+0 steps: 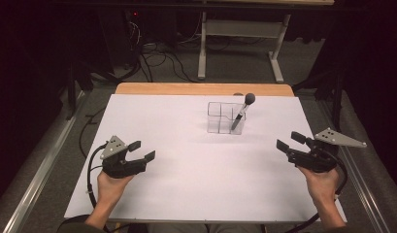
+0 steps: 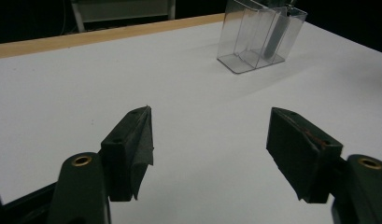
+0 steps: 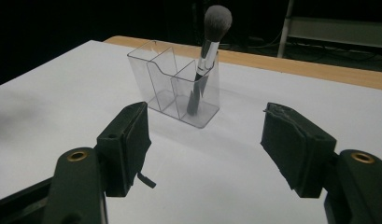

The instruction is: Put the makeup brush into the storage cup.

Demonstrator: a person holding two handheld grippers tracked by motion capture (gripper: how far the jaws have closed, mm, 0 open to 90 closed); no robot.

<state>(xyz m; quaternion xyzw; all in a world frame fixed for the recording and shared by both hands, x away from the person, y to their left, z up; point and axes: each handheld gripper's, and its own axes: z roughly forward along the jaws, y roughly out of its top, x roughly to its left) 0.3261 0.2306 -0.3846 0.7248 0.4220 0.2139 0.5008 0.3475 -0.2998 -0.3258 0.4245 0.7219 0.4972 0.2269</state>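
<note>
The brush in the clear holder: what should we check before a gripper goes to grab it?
1. Makeup brush stands in the clear holder, bristles up: ok.
2. Brush sits in the end compartment; the other compartments look empty: ok.
3. Left gripper open, nothing between its jaws: ok.
4. Right gripper open, nothing between its jaws: ok.
5. White table between grippers and holder has nothing in the way: ok.
6. Whether the holder would stay put when the brush is lifted: cannot tell.
</note>
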